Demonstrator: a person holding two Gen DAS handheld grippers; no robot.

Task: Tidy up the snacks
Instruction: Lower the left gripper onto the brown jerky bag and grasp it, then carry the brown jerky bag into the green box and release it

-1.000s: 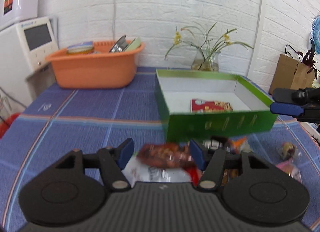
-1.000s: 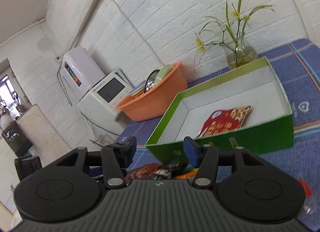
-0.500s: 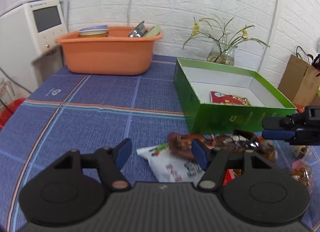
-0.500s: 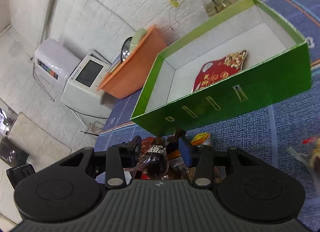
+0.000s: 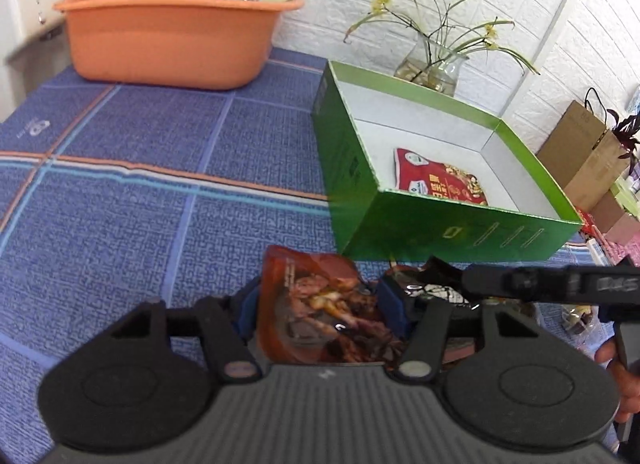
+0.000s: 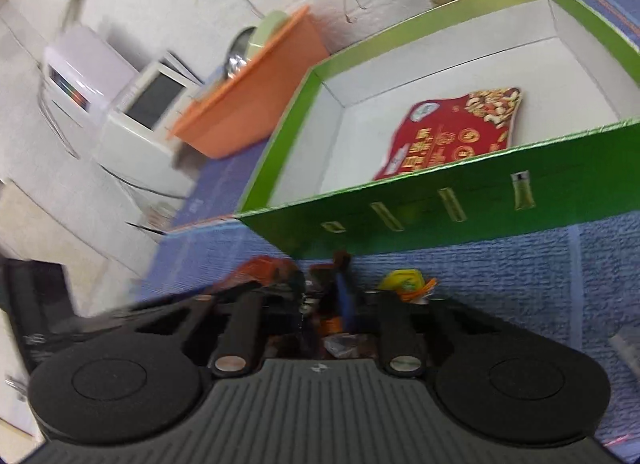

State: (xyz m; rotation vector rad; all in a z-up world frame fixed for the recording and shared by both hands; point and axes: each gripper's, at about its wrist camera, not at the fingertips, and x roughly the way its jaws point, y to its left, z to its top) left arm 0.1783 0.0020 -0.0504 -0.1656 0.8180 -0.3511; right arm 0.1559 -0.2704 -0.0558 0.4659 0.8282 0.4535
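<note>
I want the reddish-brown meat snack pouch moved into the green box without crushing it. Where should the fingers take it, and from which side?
Grip the reddish-brown pouch across its flat faces near an edge, coming in low from the near side, away from the green box. It is a thin, limp packet, so a pinch across its thickness should hold best. The left gripper already straddles it that way; the right gripper crowds its right side.

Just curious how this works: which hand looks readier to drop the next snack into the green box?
Probably the left. The left gripper has a reddish-brown meat snack pouch upright between its fingers, just short of the green box. The right gripper is blurred, low among the snacks; its grip is unclear.
</note>
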